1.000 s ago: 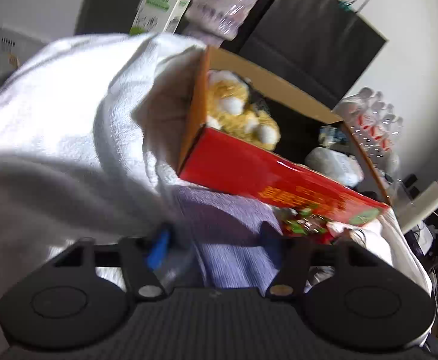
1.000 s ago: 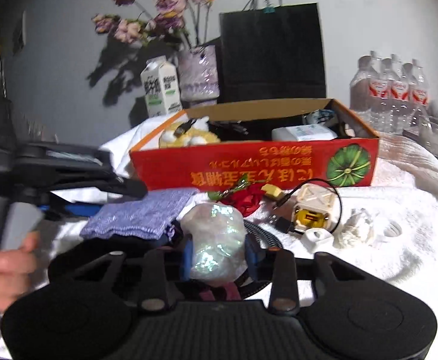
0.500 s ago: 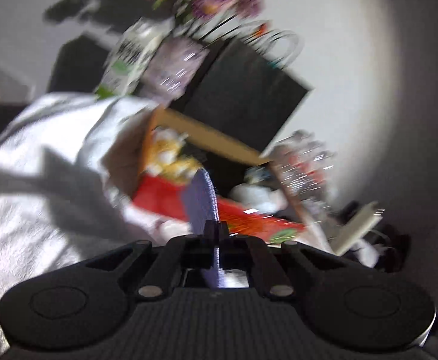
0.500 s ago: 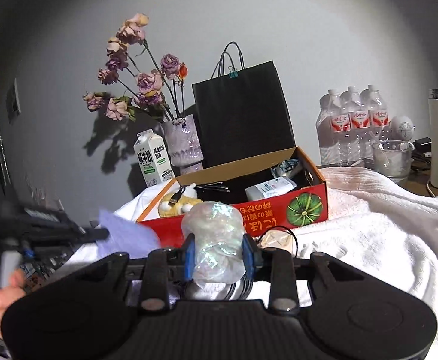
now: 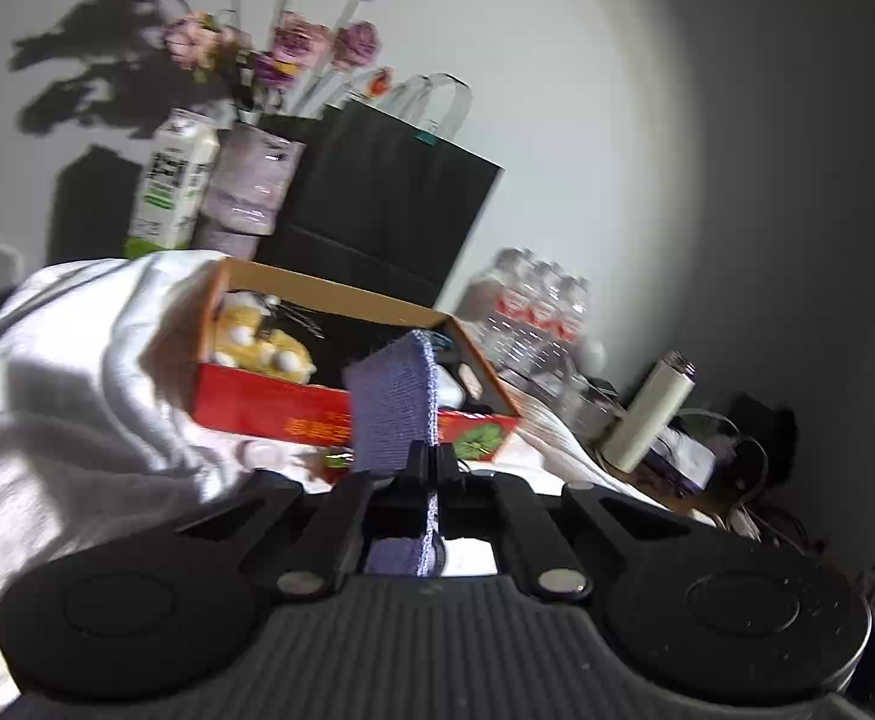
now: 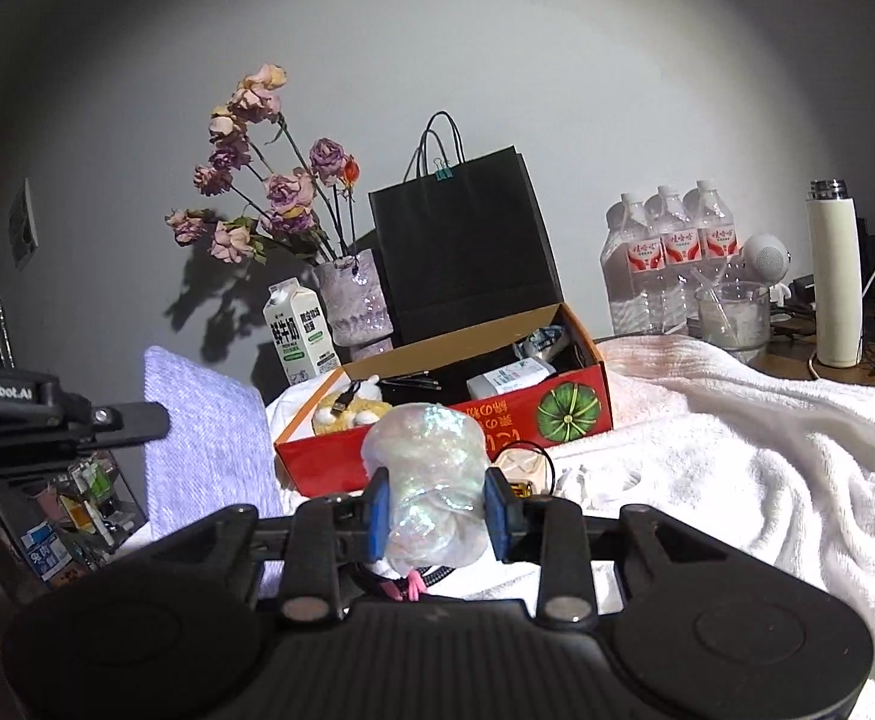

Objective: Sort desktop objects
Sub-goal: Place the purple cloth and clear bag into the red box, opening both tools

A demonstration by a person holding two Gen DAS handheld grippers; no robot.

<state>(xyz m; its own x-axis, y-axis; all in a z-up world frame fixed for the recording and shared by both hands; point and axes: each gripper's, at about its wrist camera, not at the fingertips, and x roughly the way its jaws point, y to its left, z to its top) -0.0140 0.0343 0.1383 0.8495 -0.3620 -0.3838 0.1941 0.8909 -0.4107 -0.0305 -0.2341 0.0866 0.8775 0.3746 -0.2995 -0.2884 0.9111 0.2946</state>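
The left claw (image 5: 431,468) was shut tight on the purple cloth (image 5: 392,405); its two fingers were pinched close on one thin edge, and the rest of the cloth stood up past the tips; the right claw (image 6: 437,507) was half closed around a shiny crinkly bundle (image 6: 428,480), with one blue pad (image 6: 377,510) pressed on each side of it; the red box (image 6: 557,414) sat straight ahead of both claws, a little below them, on the white towel (image 6: 767,462); the yellow plush toy (image 5: 260,345) already lay inside the box, at its left end as the left claw looked at it

Here is what could go wrong; the cloth was held only by its edge, so I think it could slip out or flop over before it got above the box; it also hid part of the box from the left claw, so the drop could miss and land on the towel; the bundle looked soft and squashy, so a hard squeeze could crush it and a loose one could let it slide down; the left claw showed up just to the left of the right claw, so both going for the box at once could make them bump; small white bits (image 6: 575,477) and a cable lay just in front of the right claw, and a low swing could drag them along
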